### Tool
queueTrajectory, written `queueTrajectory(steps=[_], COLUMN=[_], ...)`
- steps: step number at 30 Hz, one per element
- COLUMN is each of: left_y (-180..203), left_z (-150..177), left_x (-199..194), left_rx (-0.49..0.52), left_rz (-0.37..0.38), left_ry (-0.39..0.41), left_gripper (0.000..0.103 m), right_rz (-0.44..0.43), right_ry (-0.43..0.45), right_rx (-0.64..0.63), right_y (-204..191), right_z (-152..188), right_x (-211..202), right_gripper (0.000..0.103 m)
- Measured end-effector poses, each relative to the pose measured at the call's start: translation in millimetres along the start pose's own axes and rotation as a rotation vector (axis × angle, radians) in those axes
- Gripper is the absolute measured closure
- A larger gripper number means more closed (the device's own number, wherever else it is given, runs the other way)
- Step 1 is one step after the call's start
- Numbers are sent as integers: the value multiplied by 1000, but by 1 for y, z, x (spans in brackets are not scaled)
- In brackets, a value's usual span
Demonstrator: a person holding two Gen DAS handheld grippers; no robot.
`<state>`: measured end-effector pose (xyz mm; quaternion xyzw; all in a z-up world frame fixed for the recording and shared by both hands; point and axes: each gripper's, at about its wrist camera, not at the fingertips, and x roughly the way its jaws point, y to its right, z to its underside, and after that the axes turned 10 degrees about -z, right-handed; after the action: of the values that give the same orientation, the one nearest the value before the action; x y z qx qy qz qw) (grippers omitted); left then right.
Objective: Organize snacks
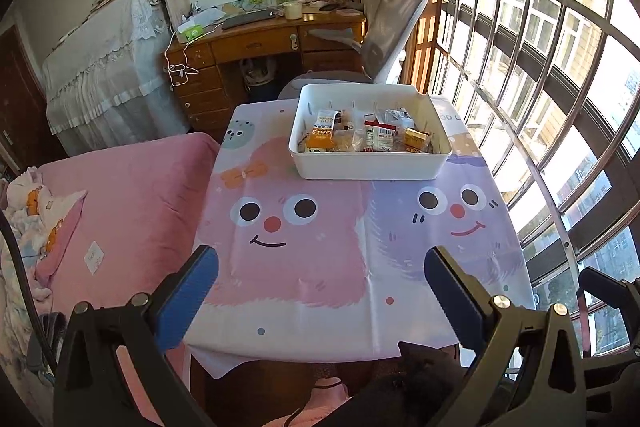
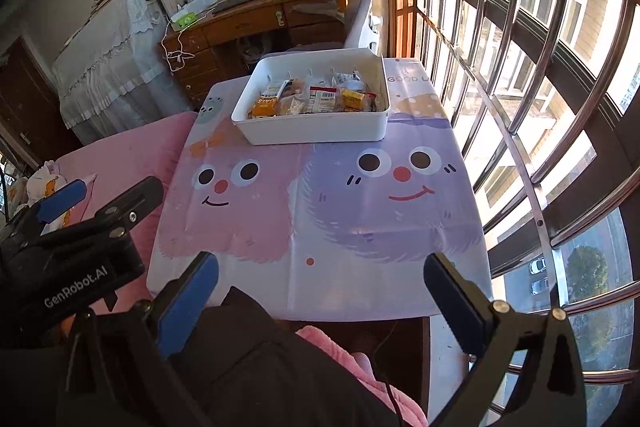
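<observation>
Left claw (image 1: 320, 291) wide open, empty | right claw (image 2: 320, 287) wide open, empty | white bin (image 1: 372, 165) of snacks (image 1: 366, 135) upper centre, across table (image 1: 320, 267), long axis sideways.

A white bin (image 1: 370, 163) is sitting in the upper middle of the frame, showing snack packets (image 1: 366, 137) in orange, yellow, red-and-white and clear wrap. Under it, a tablecloth (image 1: 320, 287) is displaying two smiling cartoon faces, one fuzzy pink at centre left with an orange bow (image 1: 244, 174), one lilac at centre right, both with red noses and black-and-white eyes, plus scattered dots. A pink bedspread (image 1: 132, 211) is filling the left side. Black gripper fingers with blue pads (image 1: 188, 301) are framing the bottom. A brown wooden desk (image 1: 256, 47) is standing at upper centre.
</observation>
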<state>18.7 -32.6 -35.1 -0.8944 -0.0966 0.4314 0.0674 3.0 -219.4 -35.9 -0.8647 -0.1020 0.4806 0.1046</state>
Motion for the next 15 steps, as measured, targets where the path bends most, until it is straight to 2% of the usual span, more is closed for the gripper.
queueTrajectory(steps=[15], left_y=[1], left_z=[-5], left_x=[7], left_rx=[2], left_rz=[4], left_ry=[-8], left_gripper=[1], right_rz=[6], right_ry=[-28], right_rx=[25], right_y=[4], right_z=[-5], right_x=[10], right_gripper=[0])
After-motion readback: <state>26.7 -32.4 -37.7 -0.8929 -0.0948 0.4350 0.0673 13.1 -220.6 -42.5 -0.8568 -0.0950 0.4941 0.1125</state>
